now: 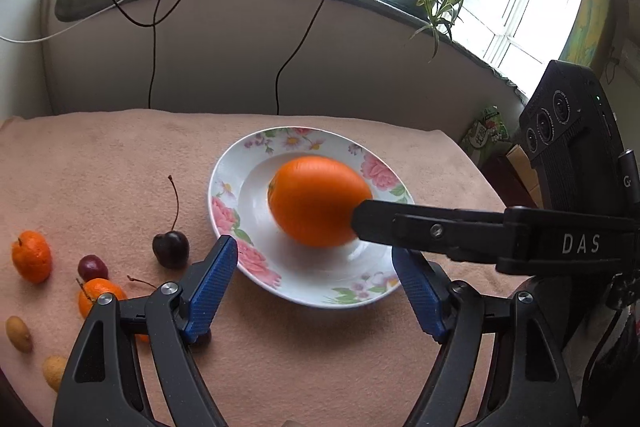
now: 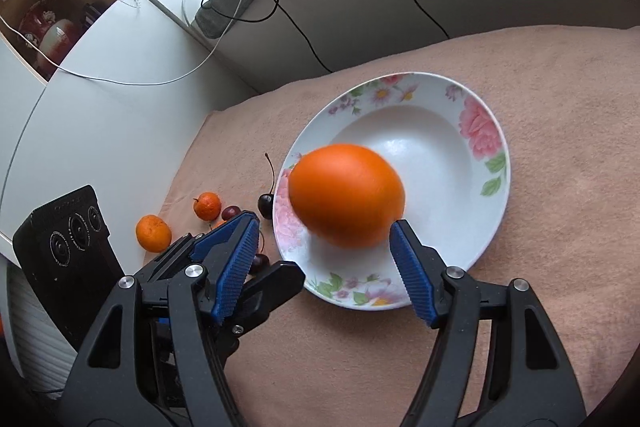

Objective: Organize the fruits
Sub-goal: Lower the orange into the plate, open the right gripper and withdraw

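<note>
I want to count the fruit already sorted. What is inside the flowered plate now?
Only one large orange shows in the flowered plate; the rest of the white bowl is bare. The patch under the orange is covered, so anything small there cannot be seen.

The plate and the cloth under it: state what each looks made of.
Plate: looks like glazed ceramic or porcelain; glossy white surface with soft reflections and printed pink flowers on the rim, though melamine cannot be ruled out.
Cloth: looks like a soft fleece or terry textile; matte pinkish surface with fuzzy nap and gentle wrinkles.
</note>
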Demonstrator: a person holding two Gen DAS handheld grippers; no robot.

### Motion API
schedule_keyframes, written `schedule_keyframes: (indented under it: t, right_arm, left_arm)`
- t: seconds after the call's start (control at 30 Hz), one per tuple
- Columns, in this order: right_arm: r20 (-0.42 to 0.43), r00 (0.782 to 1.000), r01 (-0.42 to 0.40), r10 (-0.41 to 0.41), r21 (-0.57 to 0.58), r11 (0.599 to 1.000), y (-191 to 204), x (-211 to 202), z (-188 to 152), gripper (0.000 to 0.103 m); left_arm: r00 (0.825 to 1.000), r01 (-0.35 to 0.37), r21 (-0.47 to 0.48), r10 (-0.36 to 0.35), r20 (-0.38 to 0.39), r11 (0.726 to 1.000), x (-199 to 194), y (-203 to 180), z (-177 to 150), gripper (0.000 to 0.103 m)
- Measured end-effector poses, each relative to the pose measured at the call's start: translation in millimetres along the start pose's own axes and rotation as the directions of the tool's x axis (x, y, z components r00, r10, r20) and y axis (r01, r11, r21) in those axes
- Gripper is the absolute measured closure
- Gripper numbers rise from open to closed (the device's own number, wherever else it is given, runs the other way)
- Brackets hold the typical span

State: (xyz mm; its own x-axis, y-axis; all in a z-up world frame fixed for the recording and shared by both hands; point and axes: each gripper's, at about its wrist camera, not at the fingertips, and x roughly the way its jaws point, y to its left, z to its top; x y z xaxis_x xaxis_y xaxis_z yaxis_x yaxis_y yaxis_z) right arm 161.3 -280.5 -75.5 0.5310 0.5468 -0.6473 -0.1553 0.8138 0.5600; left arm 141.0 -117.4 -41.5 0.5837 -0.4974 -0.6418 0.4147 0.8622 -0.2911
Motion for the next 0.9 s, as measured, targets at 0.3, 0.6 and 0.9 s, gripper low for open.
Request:
schedule_keyframes:
  t: [0.3, 0.6, 0.9]
  right_arm:
    - [0.1, 0.99, 0.107, -0.097, -0.102, 0.989, 15, -25, -6, 0.019]
    - [0.123, 0.985, 0.136, -0.122, -0.114, 0.984, 21, -31, -17, 0.019]
    - [0.156, 0.972, 0.2, -0.174, -0.171, 0.965, 37, -39, -29, 0.018]
  left_arm:
    - [0.999, -0.041, -0.015, 0.041, 0.005, 0.999, -12, 11, -10, 0.023]
    - [0.997, -0.074, -0.008, 0.074, 0.025, 0.997, -34, 12, -15, 0.023]
    - [0.982, -0.183, 0.009, 0.182, 0.056, 0.983, -62, 18, -29, 0.02]
